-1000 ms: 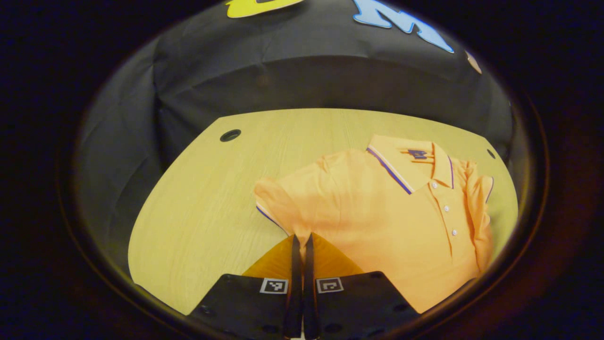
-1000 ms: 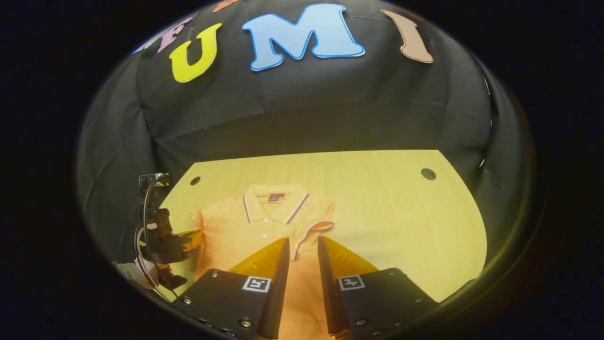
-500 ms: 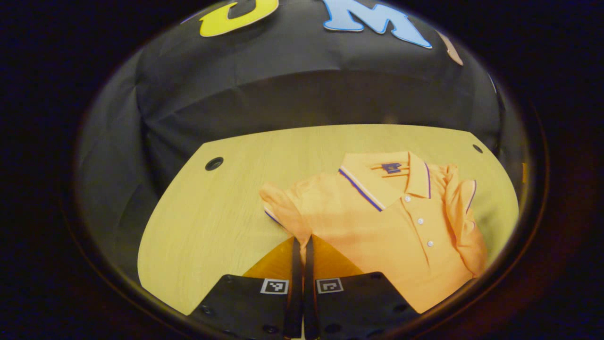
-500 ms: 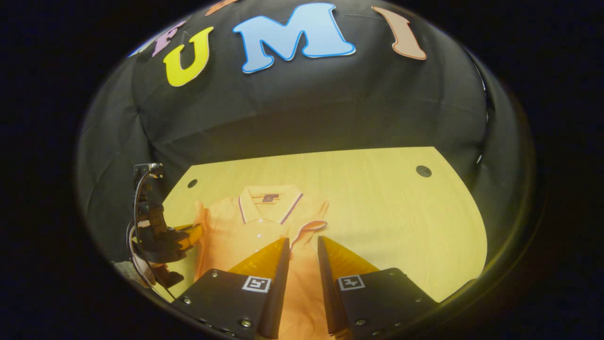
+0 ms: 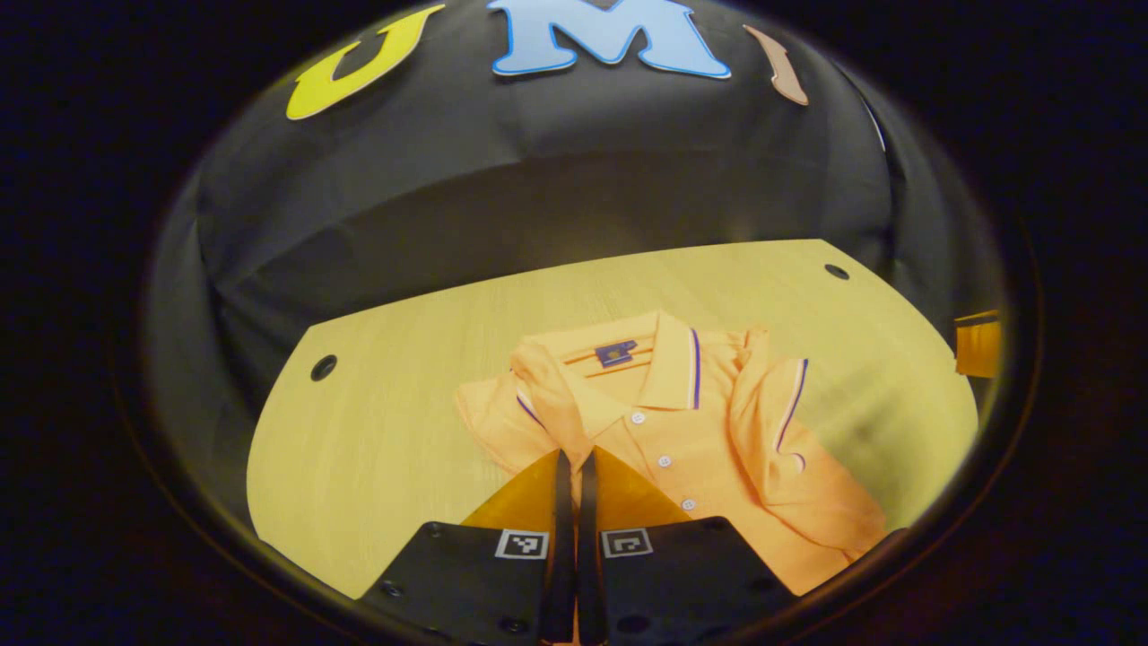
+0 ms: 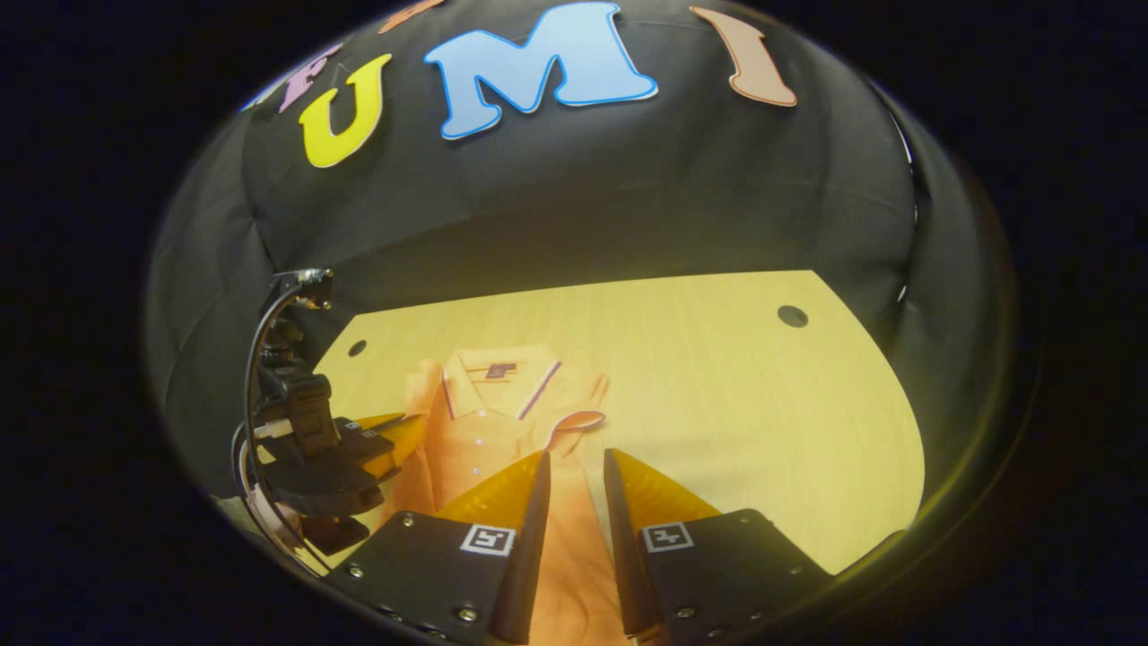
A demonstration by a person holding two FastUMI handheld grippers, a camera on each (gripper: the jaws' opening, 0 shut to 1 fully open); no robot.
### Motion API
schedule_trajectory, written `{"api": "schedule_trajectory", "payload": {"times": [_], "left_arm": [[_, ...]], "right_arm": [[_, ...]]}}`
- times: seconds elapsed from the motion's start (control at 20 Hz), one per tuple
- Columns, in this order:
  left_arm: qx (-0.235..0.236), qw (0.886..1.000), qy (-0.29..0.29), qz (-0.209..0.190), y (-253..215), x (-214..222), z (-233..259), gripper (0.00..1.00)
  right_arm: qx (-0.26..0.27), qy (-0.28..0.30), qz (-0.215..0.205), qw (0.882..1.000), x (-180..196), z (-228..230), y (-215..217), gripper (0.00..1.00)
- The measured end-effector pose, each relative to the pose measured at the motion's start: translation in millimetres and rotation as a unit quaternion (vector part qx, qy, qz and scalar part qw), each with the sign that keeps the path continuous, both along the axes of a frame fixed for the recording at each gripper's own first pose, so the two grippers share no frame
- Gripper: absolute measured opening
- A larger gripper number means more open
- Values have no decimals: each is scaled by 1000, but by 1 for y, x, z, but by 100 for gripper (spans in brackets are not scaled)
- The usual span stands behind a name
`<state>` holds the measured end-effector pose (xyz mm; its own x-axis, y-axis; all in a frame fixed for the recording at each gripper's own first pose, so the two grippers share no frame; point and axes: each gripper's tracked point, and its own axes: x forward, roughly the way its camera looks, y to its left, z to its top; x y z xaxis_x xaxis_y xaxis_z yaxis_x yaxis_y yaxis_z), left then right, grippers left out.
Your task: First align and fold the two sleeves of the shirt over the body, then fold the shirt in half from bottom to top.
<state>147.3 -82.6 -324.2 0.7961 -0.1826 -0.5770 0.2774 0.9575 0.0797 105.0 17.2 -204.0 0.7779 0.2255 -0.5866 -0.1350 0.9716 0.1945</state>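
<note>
- On the table (image 5: 377, 449), the orange shirt (image 5: 682, 431) lies collar away from the person, its long axis running toward the booth wall.
- Left gripper (image 5: 574, 467): fingers pressed together, apparently pinching the left sleeve (image 5: 538, 395), which is drawn in over the chest beside the collar (image 5: 668, 363).
- Right gripper (image 6: 574, 467): fingers spread, holding nothing, poised above the shirt's lower body.
- Right sleeve (image 5: 780, 422) already lies over the body.
- Judgement: the hem lies nearest both grippers, so the bottom-to-top fold runs along that axis.
</note>
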Motion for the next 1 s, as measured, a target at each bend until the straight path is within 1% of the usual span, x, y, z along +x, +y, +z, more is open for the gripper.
{"api": "schedule_trajectory", "payload": {"times": [0.05,0.15,0.2,0.25,0.3,0.35,0.4,0.45,0.55,0.6,0.65,0.7,0.9,0.95,1.0], "left_arm": [[0,1000,1,-6,-6,0,-1,8],[0,1000,3,-9,-11,1,-5,8],[1,1000,6,-8,-12,1,-6,8],[1,1000,11,-7,-12,0,-8,8],[-6,1000,18,-8,-14,-1,-10,10],[-12,1000,24,-7,-14,-4,-12,15],[-21,999,28,-8,-15,-6,-12,17],[-27,999,26,-7,-15,-7,-11,25],[-45,999,19,-9,-17,-9,-2,25],[-49,999,18,-9,-17,-12,2,31],[-49,999,17,-9,-15,-15,4,44],[-50,999,14,-8,-13,-17,8,46],[-60,998,7,-2,-4,-34,23,46],[-59,998,5,-2,0,-39,25,46],[-58,998,5,-4,2,-45,26,46]], "right_arm": [[0,1,-4,1000,-1,0,-4,37],[0,3,-9,1000,-4,-1,-11,37],[-1,5,-11,1000,-6,-2,-13,34],[-1,7,-13,1000,-7,-3,-16,37],[0,8,-14,1000,-8,-4,-18,37],[0,9,-16,1000,-9,-4,-20,34],[2,10,-18,1000,-9,-6,-21,34],[5,11,-19,1000,-10,-6,-21,37],[9,11,-20,1000,-11,-5,-21,37],[10,10,-19,1000,-12,-6,-20,37],[10,10,-17,1000,-13,-6,-18,37],[8,10,-14,1000,-15,-9,-17,37],[6,16,-1,1000,-28,-18,-6,37],[5,19,2,1000,-33,-20,-4,34],[2,21,6,1000,-39,-24,-2,37]]}}
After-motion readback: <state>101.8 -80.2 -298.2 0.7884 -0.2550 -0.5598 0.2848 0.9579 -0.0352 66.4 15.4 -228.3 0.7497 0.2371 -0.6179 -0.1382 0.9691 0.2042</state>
